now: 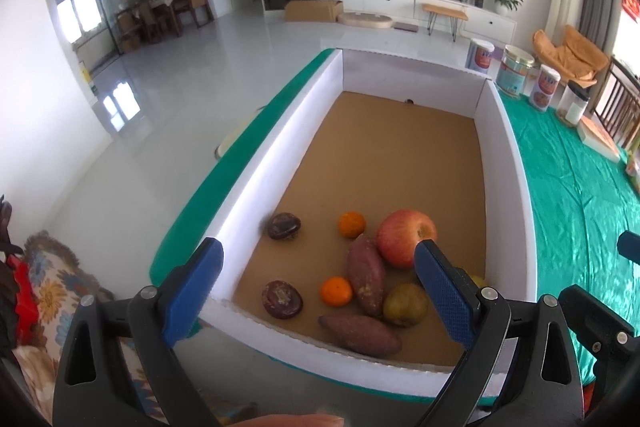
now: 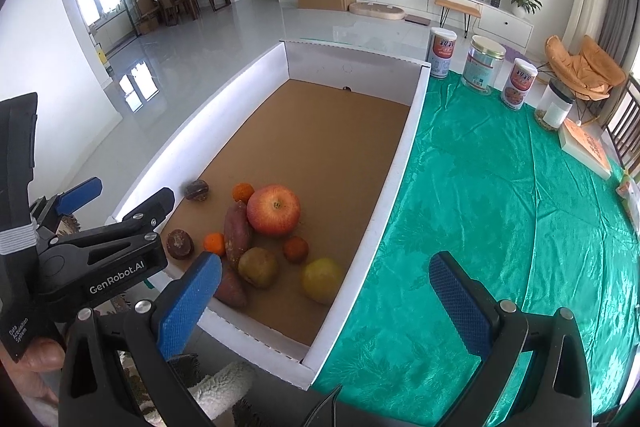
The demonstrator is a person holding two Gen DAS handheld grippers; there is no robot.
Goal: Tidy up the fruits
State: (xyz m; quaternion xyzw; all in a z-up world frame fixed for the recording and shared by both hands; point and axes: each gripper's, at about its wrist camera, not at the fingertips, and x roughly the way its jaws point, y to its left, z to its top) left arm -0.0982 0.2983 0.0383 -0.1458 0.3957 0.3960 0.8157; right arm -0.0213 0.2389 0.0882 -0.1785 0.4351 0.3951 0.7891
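1. Left gripper [image 1: 316, 291] and right gripper [image 2: 324, 303] hover with jaws spread, holding nothing.
2. Fruits [image 2: 273, 210] cluster at the white box's [image 2: 356, 255] near end; its far floor lies bare.
3. Box hugs the bench [image 2: 500, 211] left edge.

The box [image 2: 400, 163] sits on the bench's [image 2: 500, 207] left side. The fruits cluster at its near end: the apple [image 2: 273, 209] farthest, sweet potatoes [image 2: 237, 235] left, pears [image 2: 322, 279] nearest. Jars [image 2: 482, 65] stand far right.
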